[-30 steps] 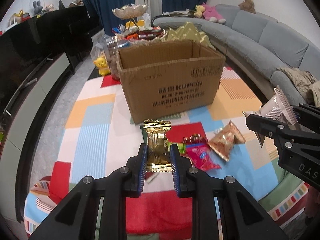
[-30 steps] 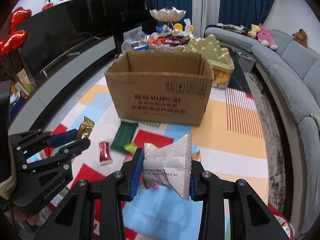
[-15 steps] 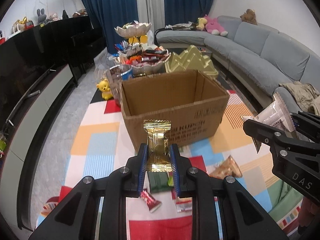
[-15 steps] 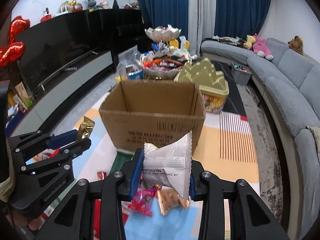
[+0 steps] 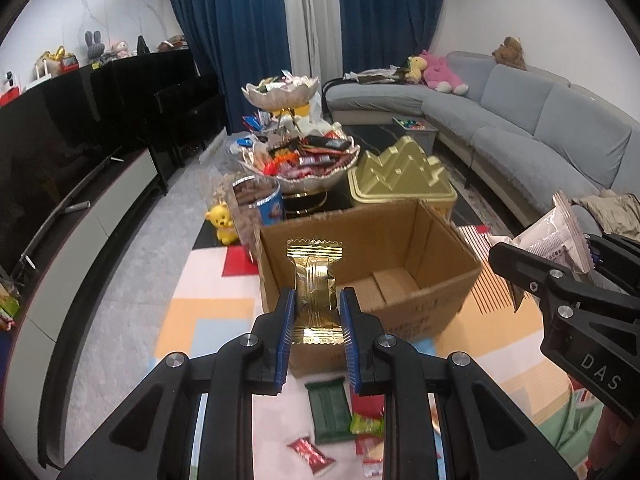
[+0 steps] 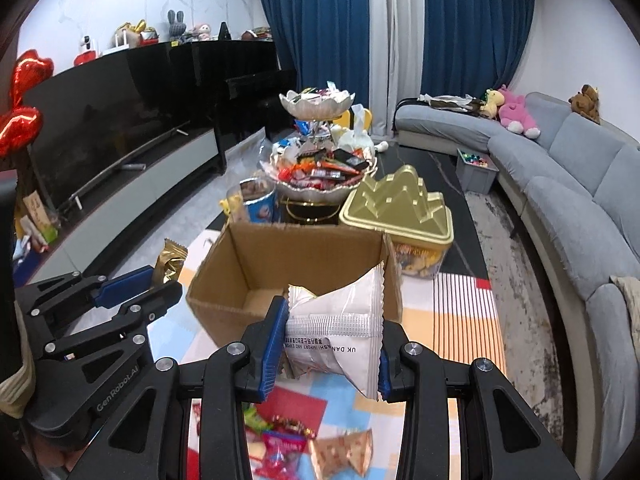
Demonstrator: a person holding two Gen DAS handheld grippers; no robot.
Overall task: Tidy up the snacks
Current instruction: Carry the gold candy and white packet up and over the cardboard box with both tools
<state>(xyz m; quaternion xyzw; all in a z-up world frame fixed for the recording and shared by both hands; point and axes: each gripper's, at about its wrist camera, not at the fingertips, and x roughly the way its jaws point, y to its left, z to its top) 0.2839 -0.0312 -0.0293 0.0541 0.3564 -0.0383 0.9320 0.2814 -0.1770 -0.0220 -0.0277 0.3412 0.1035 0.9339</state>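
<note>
left claw point(image 5: 316, 316): clamped, tilted downward | right claw point(image 6: 332, 334): clamped wider (both side by side)

Left gripper point(image 5: 316, 320) clamped on a gold-foil snack packet point(image 5: 314, 286), packet upright, top crimp in front of the cardboard box point(image 5: 436, 280) opening. Box open-topped, flaps on its floor visible. Right gripper point(image 5: 560, 264) at frame right, gripping a white snack packet point(image 5: 558, 236). On the patchwork mat point(image 5: 208, 320) below: green packet point(image 5: 330, 410), red wrapped candy point(image 5: 310, 450). Behind box: gold mountain-shaped tin point(image 5: 400, 178), tiered snack bowl point(image 5: 300, 156).
</note>
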